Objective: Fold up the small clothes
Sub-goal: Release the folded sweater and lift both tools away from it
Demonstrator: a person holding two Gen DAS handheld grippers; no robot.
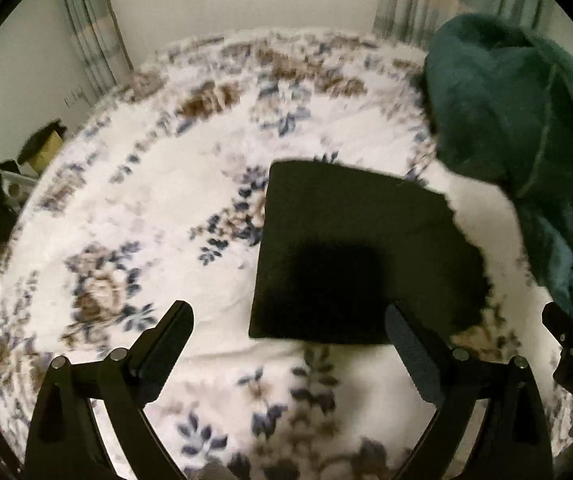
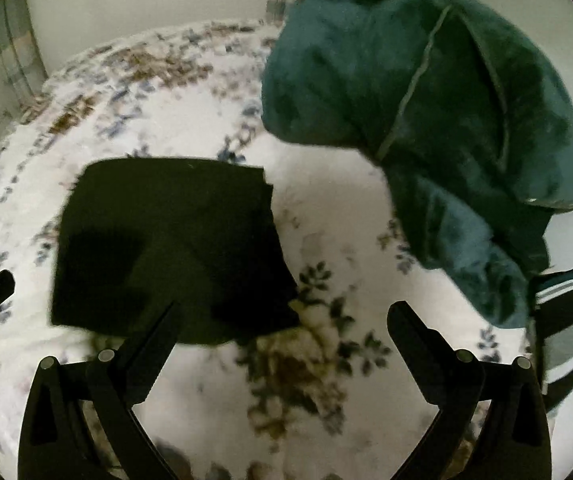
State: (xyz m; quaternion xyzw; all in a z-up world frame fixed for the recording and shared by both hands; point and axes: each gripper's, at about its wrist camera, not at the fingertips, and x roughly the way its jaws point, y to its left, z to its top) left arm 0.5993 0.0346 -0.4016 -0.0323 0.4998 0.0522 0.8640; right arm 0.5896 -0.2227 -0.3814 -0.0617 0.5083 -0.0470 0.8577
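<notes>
1. Left wrist view shows a black cloth folded into a flat square (image 1: 350,256), lying on a white fleece bed cover with blue and brown flowers (image 1: 138,216).
2. Beside the black cloth, on its far right, a heap of dark teal plush fabric (image 2: 426,92) rests on the same cover, apart from the cloth.
3. Near the black cloth's front edge hangs the left claw (image 1: 286,344), spread wide with nothing in it; its right finger overlaps the cloth's corner in view.
4. Right claw (image 2: 282,344) is also wide and bare, at the cloth's near right corner.
5. Right of the teal heap lies a striped dark garment (image 2: 562,320).
</notes>
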